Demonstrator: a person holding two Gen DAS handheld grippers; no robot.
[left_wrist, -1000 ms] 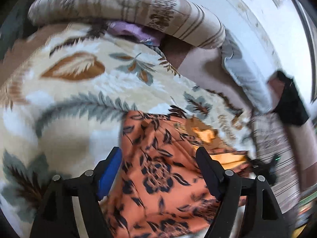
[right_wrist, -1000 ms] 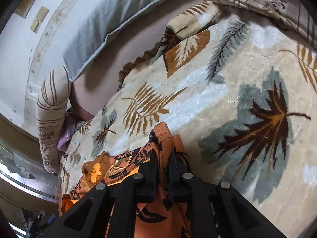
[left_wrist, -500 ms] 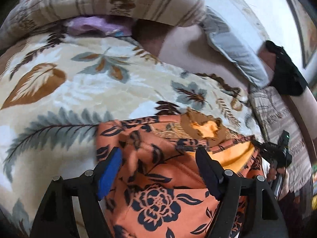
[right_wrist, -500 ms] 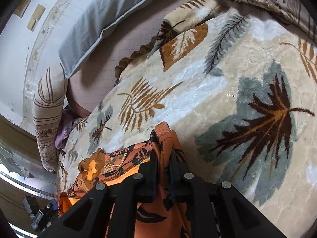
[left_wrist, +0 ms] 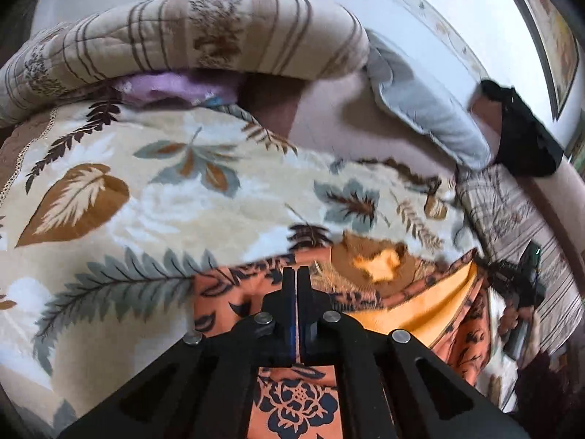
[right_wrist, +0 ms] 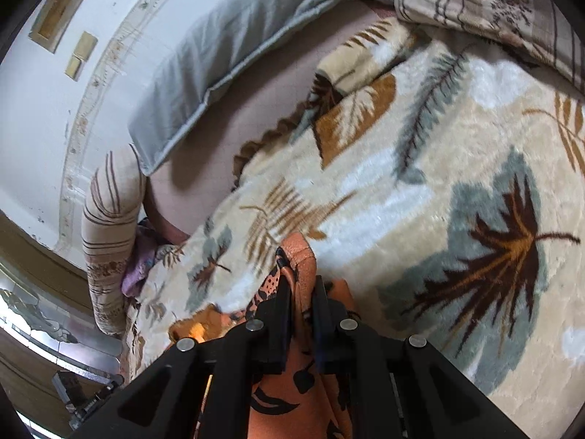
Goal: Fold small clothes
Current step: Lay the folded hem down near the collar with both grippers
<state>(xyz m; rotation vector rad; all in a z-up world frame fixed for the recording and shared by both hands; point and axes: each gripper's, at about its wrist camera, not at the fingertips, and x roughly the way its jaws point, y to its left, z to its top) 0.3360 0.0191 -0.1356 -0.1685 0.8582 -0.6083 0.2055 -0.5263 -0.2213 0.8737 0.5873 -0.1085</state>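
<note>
The jaws of the left gripper (left_wrist: 296,272), held wide apart over the cloth a second ago, have now been brought together at the far edge of the orange garment with a black flower print (left_wrist: 292,402). Whether a thin layer of that edge is pinched between the black pads cannot be told from the left wrist view, since the pads look closed flush; the placement right on the hem suggests a grip was intended.

The right gripper (right_wrist: 300,292) is unchanged: it is kept clamped on a bunched fold of the same garment (right_wrist: 292,384), a ridge of orange cloth standing up between its fingers.

The garment is spread on the near part of the cream plush blanket with leaf patterns (left_wrist: 164,190), its yellow-orange lining (left_wrist: 420,307) turned up toward the right. A striped beige quilt (left_wrist: 204,40) and a grey pillow (left_wrist: 424,117) lie at the far side.

With both ends apparently secured, the cloth is judged ready to be lifted and folded over.
</note>
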